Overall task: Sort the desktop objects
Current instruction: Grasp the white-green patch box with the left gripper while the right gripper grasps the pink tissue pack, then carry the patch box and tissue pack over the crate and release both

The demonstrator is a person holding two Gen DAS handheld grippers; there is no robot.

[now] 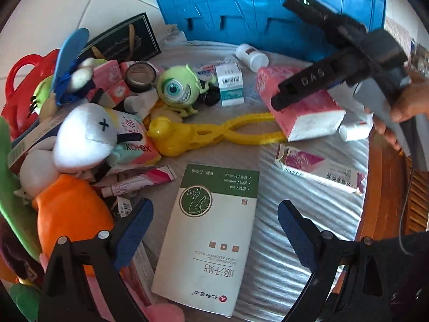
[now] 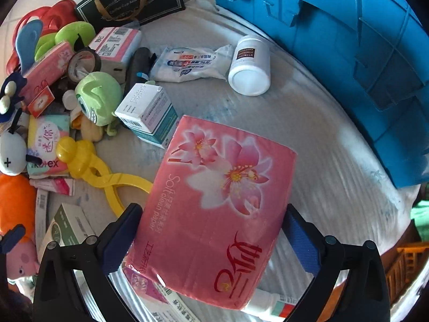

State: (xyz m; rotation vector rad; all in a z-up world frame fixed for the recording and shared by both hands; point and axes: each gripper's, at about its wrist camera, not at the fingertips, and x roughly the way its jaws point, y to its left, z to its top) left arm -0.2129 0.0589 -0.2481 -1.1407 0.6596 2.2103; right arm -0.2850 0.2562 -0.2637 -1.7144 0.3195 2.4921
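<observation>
Right tongs [image 2: 211,244]: spread wide astride the pink tissue pack [image 2: 219,201], which lies flat on the desk, not yet pinched.
Left tongs [image 1: 214,230]: released, hovering above the green-white box [image 1: 211,238].
Blue bin [image 2: 348,53]: far edge, likely destination.

A pink flowered tissue pack [image 2: 214,209] lies flat near the desk's right edge. A white bottle [image 2: 250,65] lies on its side by the blue crate [image 2: 348,53].

A home: plush toys [image 1: 175,87], tissue pack [image 2: 214,209], blue plastic basket [image 1: 254,8] on tiled floor [image 1: 67,5].
</observation>
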